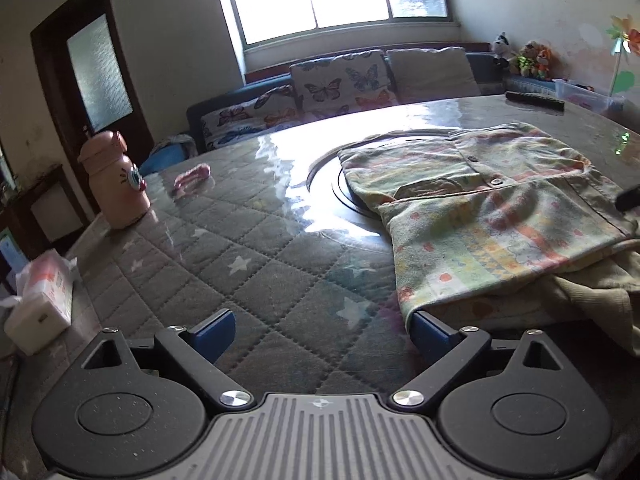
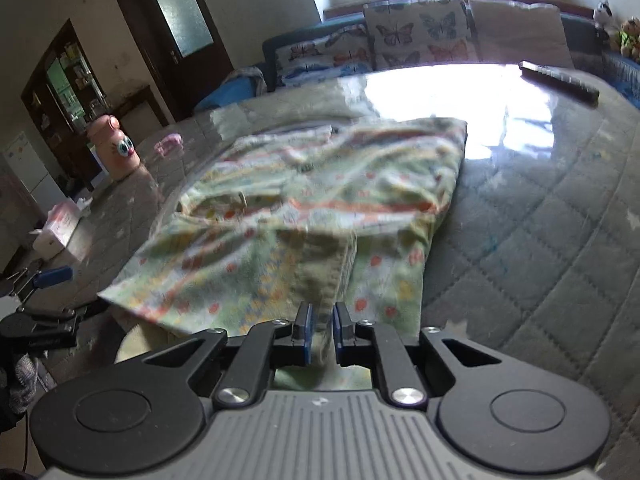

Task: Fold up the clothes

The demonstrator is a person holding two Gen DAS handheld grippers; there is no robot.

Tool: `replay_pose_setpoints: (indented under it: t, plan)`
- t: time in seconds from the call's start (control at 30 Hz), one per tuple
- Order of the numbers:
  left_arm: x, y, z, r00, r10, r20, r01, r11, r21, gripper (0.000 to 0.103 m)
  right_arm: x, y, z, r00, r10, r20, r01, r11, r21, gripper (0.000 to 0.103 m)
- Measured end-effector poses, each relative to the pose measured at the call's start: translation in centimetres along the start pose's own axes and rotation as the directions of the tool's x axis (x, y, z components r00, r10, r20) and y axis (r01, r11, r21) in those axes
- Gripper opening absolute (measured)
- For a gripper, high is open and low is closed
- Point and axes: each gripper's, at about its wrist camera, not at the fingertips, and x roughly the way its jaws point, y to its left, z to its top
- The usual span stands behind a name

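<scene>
One patterned shirt (image 2: pixel 320 200), rumpled (pale green), half-folded

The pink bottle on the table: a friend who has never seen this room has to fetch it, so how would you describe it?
Start at the big round table with the grey star-quilted cover and go to its edge nearest the dark wooden door. There stands a pink, rounded plastic bottle with a cartoon eye on its side. The small pink item beside it lies flat; the bottle stands upright.

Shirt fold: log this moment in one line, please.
left gripper: open, beside hem | right gripper: shut on shirt | shirt: partly folded on table
</scene>
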Motion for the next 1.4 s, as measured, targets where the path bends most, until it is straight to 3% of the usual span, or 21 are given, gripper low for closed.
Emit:
replay_pose_setpoints:
  t: [0.2,0.3,0.53,0.6,0.67,0.77,0.87,1.03,1.2,1.4]
  plan:
    - [-2.0,2.2,1.3,0.998,0.022,0.058,-0.020,1.000,-0.020,0.094,0.7,0.7,2.2,0.998,0.005,0.059,-0.002,0.999,-0.044,0.011]
    - [-1.9,2.0,2.6,0.995,-0.013,0.095,0.016,0.999,-0.035,0.089,2.3,1.1,2.7,0.999,0.006,0.053,-0.002,0.998,-0.063,0.011]
    - [1.3,-1.8,5.9,0.972,-0.202,0.118,0.203,0.979,0.004,0.060,4.9,1.7,2.2,0.999,-0.022,0.030,0.025,0.993,-0.117,0.012]
    - [2.8,-2.8,6.7,0.965,-0.245,0.099,0.244,0.970,0.016,0.054,5.2,1.4,2.0,1.000,-0.016,0.019,0.018,0.993,-0.113,0.012]
    - [4.6,-3.5,7.3,0.957,-0.282,0.066,0.281,0.959,0.014,0.039,5.1,1.5,2.1,1.000,-0.014,0.022,0.016,0.993,-0.114,0.012]
    - [6.8,-4.0,7.6,0.951,-0.307,0.017,0.307,0.952,0.002,0.033,4.8,1.6,2.2,0.999,-0.010,0.030,0.014,0.993,-0.114,0.015]
    - [8.3,-3.9,7.3,0.955,-0.297,-0.014,0.297,0.955,0.001,0.032,4.7,1.9,2.1,0.999,-0.006,0.031,0.011,0.990,-0.141,0.024]
    - [9.4,-3.0,6.8,0.963,-0.266,-0.042,0.265,0.964,-0.009,0.030,4.9,2.1,1.7,1.000,-0.010,0.019,0.013,0.984,-0.177,0.024]
    - [8.2,-2.6,6.9,0.969,-0.245,-0.023,0.246,0.969,0.012,0.030,3.0,2.8,1.2,1.000,0.014,0.025,-0.009,0.977,-0.212,0.024]
    - [4.8,-4.6,7.3,0.947,-0.319,0.040,0.316,0.946,0.071,0.031,1.5,4.0,-0.3,0.999,0.034,0.000,-0.033,0.961,-0.276,0.024]
